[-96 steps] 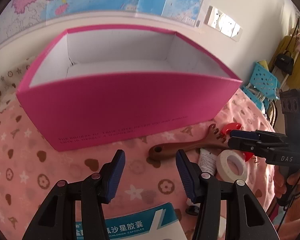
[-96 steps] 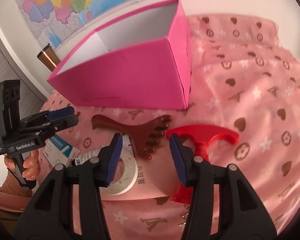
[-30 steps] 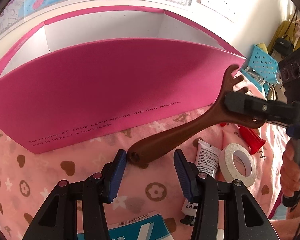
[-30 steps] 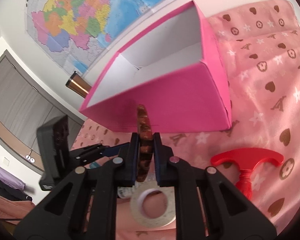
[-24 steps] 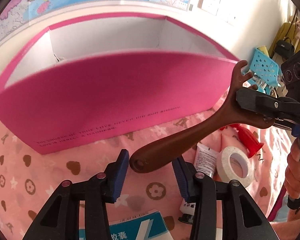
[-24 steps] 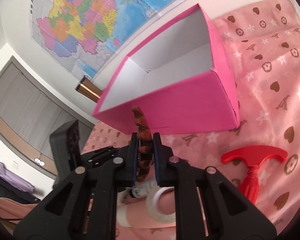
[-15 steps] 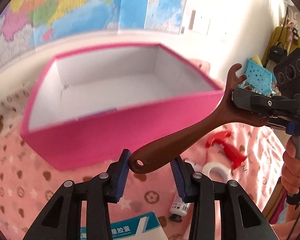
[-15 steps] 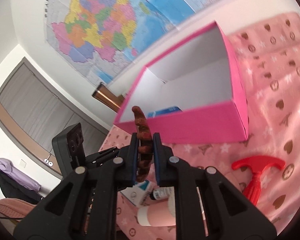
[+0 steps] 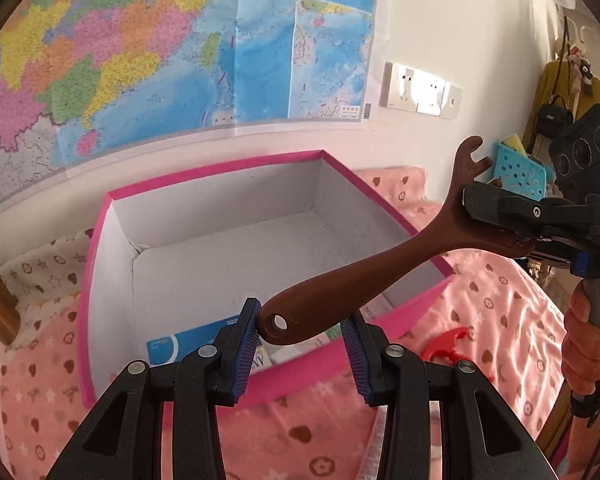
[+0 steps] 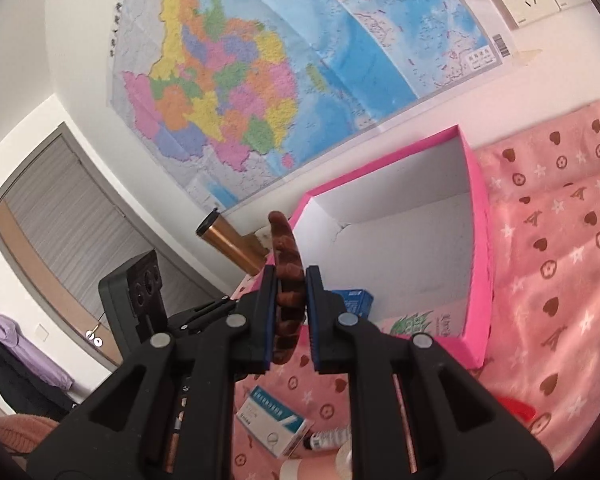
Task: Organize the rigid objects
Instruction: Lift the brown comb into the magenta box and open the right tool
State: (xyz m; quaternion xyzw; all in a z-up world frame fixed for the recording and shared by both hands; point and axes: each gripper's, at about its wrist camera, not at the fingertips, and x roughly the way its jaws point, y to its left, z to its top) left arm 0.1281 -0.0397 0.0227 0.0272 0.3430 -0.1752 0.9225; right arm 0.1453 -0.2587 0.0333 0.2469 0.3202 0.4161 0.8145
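Left wrist view: left gripper [image 9: 302, 340] clenched on the handle end of the brown wooden massage comb [image 9: 364, 280]. Comb's long axis runs toward 2 o'clock, where the right gripper [image 9: 472, 200] clamps its toothed head. Both hold it aloft. Beyond, at 12 o'clock, the open pink box [image 9: 100, 240] lies below; next move is likely forward and down.

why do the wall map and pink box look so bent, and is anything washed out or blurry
Left wrist view: fisheye lens bows the wall map and pink box, dark corners, glare whitens the wall sockets; the brown massage tool is sharp. Right wrist view: same curving, map slightly soft, bright haze at the right edge over the pink cloth.
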